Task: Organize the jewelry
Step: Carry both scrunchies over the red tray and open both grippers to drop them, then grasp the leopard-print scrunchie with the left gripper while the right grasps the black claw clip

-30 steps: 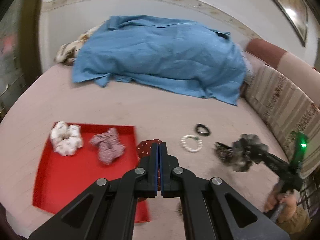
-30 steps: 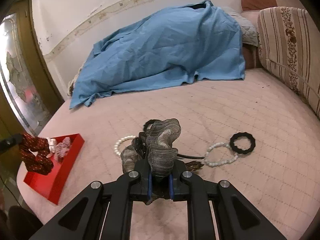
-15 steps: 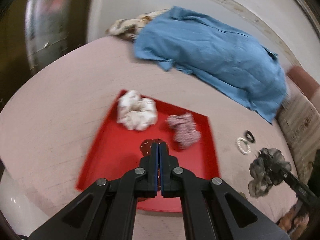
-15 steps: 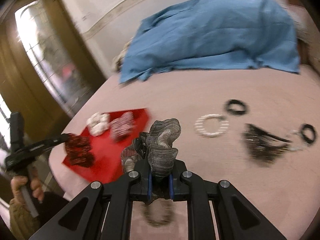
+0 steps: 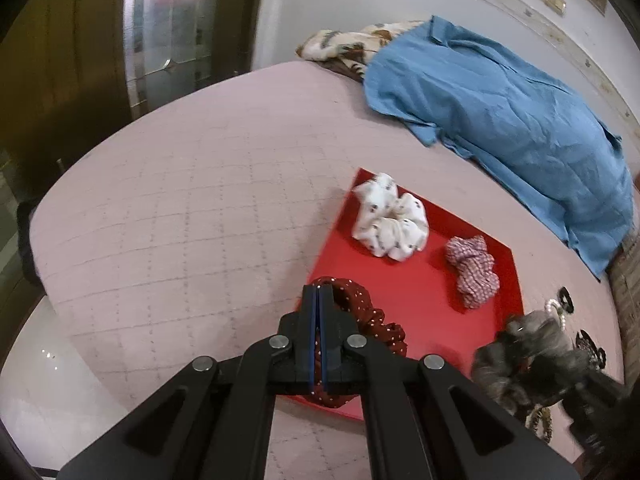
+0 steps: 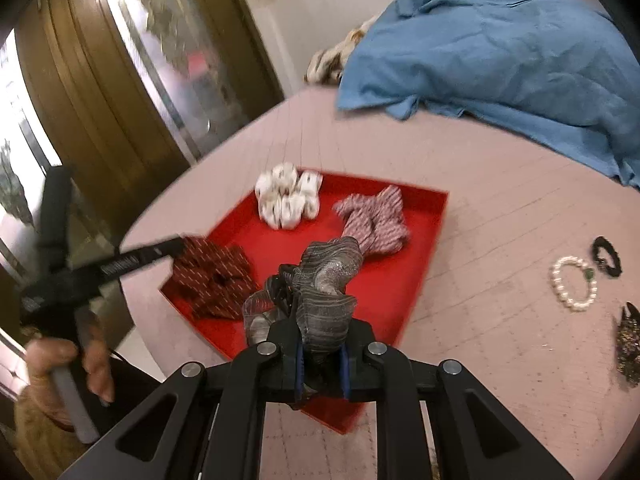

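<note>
The right gripper is clenched on a grey striped scrunchie, which bunches up above the fingertips over the near part of the red tray. The left gripper has its jaws pressed together on a dark red dotted scrunchie, held at the near left corner of the tray; whether the cloth touches the tray floor cannot be told. In the right wrist view that gripper reaches in from the left, with the person's left hand wrapped round its handle. Further in on the tray lie a red-and-white checked scrunchie toward its right side and a white printed scrunchie at its far left corner, the two close but apart. To the right of the tray, on the pink quilted bed cover, lie a pearl bracelet with a black hair tie just beside it, and nearer a dark glittery hair clip. Beyond the tray, a blue sheet is heaped against the wall, with a patterned cloth showing at its left end.
</note>
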The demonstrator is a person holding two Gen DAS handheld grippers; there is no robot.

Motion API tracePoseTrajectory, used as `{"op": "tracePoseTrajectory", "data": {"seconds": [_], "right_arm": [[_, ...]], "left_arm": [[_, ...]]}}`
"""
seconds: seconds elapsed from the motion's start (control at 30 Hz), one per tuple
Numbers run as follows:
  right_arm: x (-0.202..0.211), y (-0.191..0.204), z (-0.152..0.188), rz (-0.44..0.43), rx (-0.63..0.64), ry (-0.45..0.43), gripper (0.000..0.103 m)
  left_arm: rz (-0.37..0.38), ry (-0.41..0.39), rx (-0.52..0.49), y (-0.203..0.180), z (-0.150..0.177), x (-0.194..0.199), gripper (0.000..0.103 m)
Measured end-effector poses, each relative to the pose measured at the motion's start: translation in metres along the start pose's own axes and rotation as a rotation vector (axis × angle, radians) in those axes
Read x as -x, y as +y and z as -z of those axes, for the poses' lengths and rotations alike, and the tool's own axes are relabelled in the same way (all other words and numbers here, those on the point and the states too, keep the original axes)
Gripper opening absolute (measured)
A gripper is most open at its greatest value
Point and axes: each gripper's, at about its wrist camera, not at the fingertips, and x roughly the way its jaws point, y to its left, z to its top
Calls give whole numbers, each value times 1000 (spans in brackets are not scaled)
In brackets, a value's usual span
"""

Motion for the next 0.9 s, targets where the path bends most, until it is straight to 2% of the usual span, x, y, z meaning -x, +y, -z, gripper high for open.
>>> {"op": "tracePoseTrajectory", "data": {"seconds": [0.13, 0.27, 0.3, 0.33, 0.37, 0.4, 0.43, 0.47, 0.53, 0.73, 0.9], "right_arm": [[-22, 5, 10, 30, 30, 45, 15], [-23, 3, 12, 47, 42, 48, 20], [-23, 3, 11, 49, 43, 46, 20], [-22, 3, 11, 49, 45, 42, 25], [-18, 3, 10, 47, 46, 38, 33], [-15, 4, 10, 51, 49, 29, 38], [-11, 4, 10, 57, 53, 17, 50], [-7, 5, 10, 61, 55, 6, 59], [0, 8, 10, 65, 62, -19, 64], [27, 8, 16, 86, 107, -66, 68], [62, -16, 27, 151, 125, -105, 73]], "left_arm": [[-10, -17, -6, 3, 2, 4, 1], [3, -36, -2, 2, 2, 7, 2], [7, -40, 0, 2, 2, 7, 7], [9, -48, 3, 1, 2, 9, 19], [10, -57, 7, 1, 2, 10, 28], [12, -69, 14, 1, 2, 12, 46], [17, -97, 27, 1, 3, 17, 53], [21, -114, 33, 1, 2, 19, 54], [30, -136, 43, 1, 2, 23, 59], [35, -132, 73, 2, 3, 21, 62], [43, -126, 73, -3, 5, 19, 64]]}}
